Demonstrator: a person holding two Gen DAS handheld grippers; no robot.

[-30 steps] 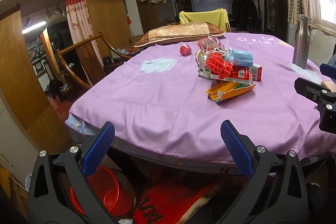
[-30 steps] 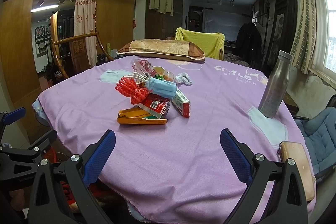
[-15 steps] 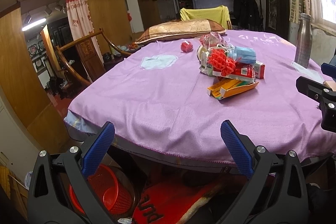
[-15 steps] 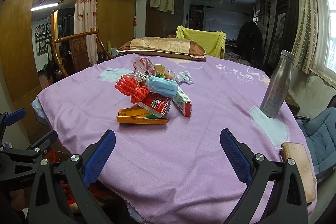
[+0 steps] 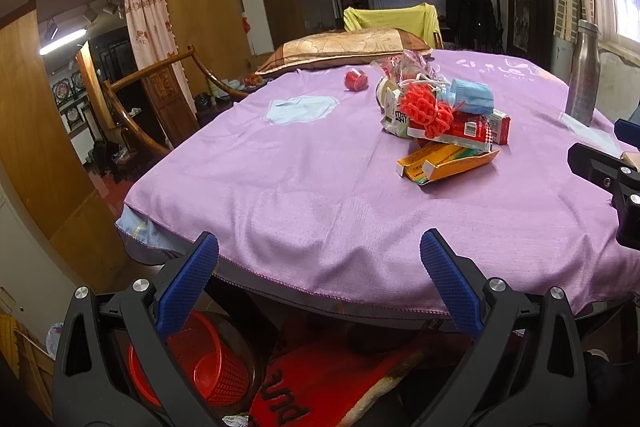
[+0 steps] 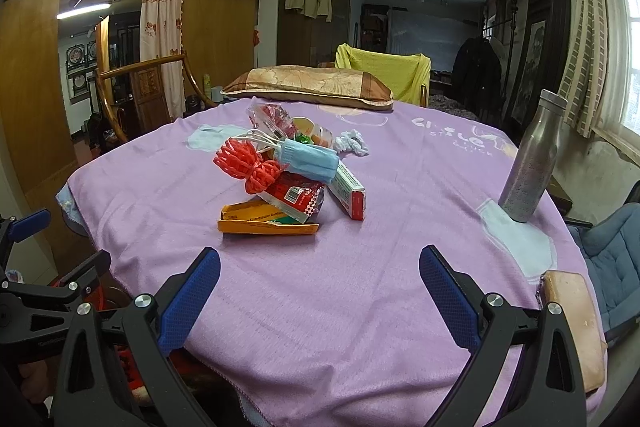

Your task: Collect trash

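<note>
The purple-clothed table (image 5: 304, 187) sits slightly nearer than before, trash pile (image 6: 288, 179) untouched, both grippers' fingers spread, empty

Trash pile (image 6: 288, 183) heaped mid-table (image 6: 360, 307)

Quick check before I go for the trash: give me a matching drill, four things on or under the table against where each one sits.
Things:
1. blue face mask
2. orange carton
3. metal bottle
4. red basket

Places:
A. flat on the cloth at the near edge of the pile
B. on the floor below the table edge
C. on top of the pile
D. upright, apart from the pile, toward the window

Pairs: 1-C, 2-A, 3-D, 4-B
</note>
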